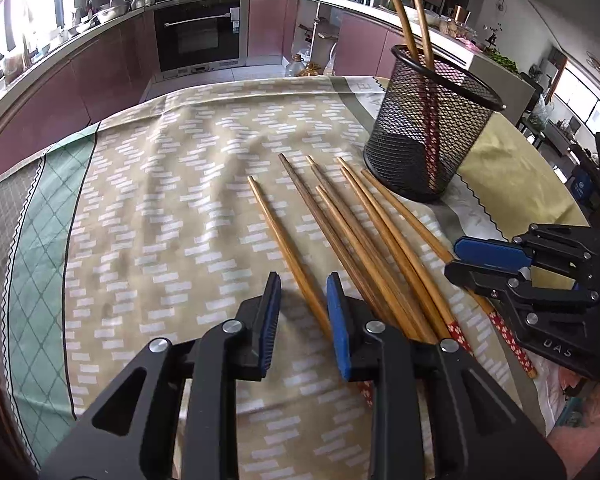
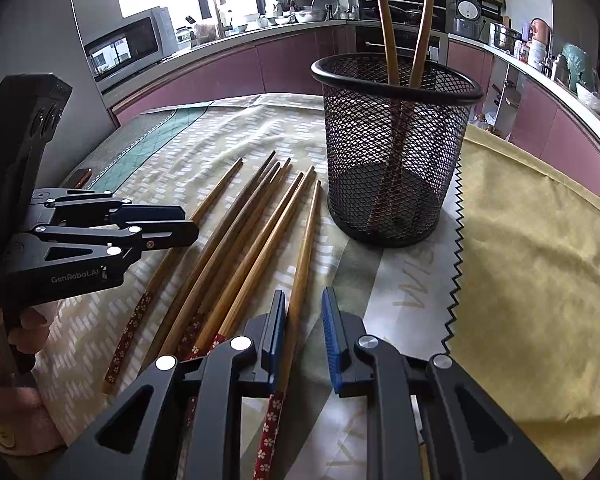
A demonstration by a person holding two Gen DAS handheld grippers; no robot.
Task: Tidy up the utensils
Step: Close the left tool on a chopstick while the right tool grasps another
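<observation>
Several wooden chopsticks (image 1: pixel 352 236) with red flowered ends lie side by side on the patterned tablecloth (image 1: pixel 172 184); they also show in the right wrist view (image 2: pixel 240 244). A black mesh holder (image 1: pixel 428 128) stands upright behind them with two chopsticks (image 1: pixel 414 12) in it, and shows in the right wrist view (image 2: pixel 392 148). My left gripper (image 1: pixel 303 308) is open, low over the leftmost chopstick (image 1: pixel 284 248). My right gripper (image 2: pixel 303 328) is open, its jaws around the rightmost chopstick (image 2: pixel 300 292) without closing. Each gripper shows in the other's view: the right gripper (image 1: pixel 466 260), the left gripper (image 2: pixel 188 224).
The table's right part carries a yellow cloth (image 2: pixel 540 260) with a zigzag edge. Kitchen counters, an oven (image 1: pixel 200 32) and a microwave (image 2: pixel 124 46) stand beyond the table's far edge.
</observation>
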